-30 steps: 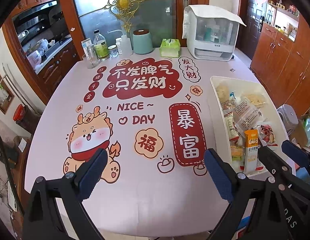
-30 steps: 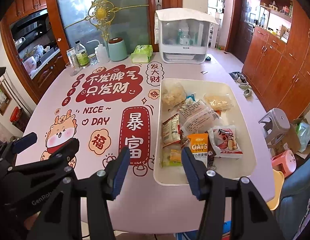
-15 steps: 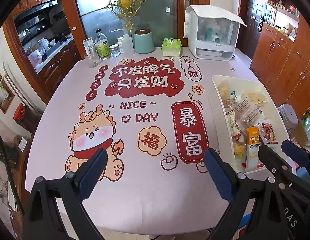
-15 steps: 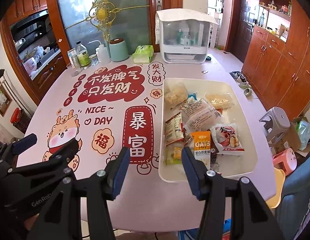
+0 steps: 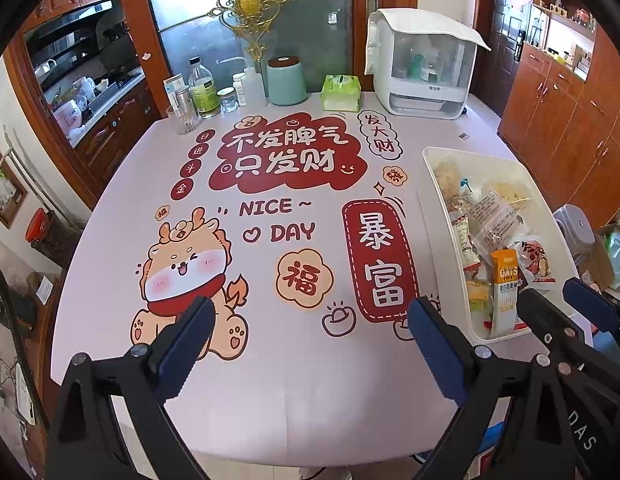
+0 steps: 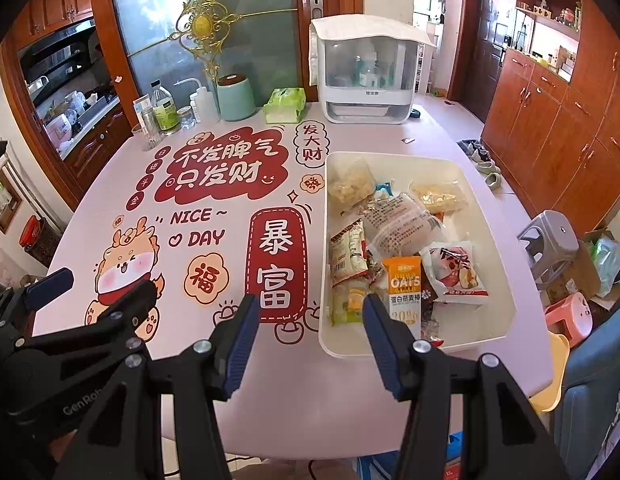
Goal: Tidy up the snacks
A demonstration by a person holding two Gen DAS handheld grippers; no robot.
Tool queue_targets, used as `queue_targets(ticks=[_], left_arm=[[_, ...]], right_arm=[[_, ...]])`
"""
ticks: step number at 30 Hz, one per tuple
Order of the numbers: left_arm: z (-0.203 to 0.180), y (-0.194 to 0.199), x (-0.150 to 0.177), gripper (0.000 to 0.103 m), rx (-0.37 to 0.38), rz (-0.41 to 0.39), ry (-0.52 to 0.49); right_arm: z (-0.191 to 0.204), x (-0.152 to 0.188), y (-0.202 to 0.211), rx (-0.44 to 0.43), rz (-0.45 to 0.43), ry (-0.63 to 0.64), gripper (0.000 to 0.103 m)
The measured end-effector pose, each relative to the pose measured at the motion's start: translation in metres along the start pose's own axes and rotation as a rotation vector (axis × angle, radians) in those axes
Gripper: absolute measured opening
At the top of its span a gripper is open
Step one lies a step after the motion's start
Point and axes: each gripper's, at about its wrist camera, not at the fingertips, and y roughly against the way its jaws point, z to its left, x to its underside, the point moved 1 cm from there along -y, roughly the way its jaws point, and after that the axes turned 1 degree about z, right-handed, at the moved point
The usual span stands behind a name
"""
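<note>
The right gripper (image 6: 308, 330) hung with its jaws spread and empty at the near edge of the table (image 6: 294, 392), and the white tray (image 6: 506, 264) of snacks began just ahead of its right finger, its long axis running straight away from it. The orange oats bar (image 6: 404, 290) lay closest, lengthwise along that axis. The left gripper (image 5: 312, 340), also spread and empty, had the tray (image 5: 434, 184) well off to its right, so the right hand seemed nearer.

Black plastic left gripper (image 5: 312, 344) and right gripper (image 6: 308, 342) — blue ribbed pads, silver screws ("GenRob" lettering).
</note>
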Motion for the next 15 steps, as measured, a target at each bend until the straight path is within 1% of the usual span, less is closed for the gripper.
queue_targets(ticks=[15], left_arm=[[0.0063, 0.0025, 0.0032, 0.096, 0.002, 0.001, 0.001]], right_arm=[[0.0011, 0.0012, -0.0008, -0.002, 0.004, 0.000, 0.054]])
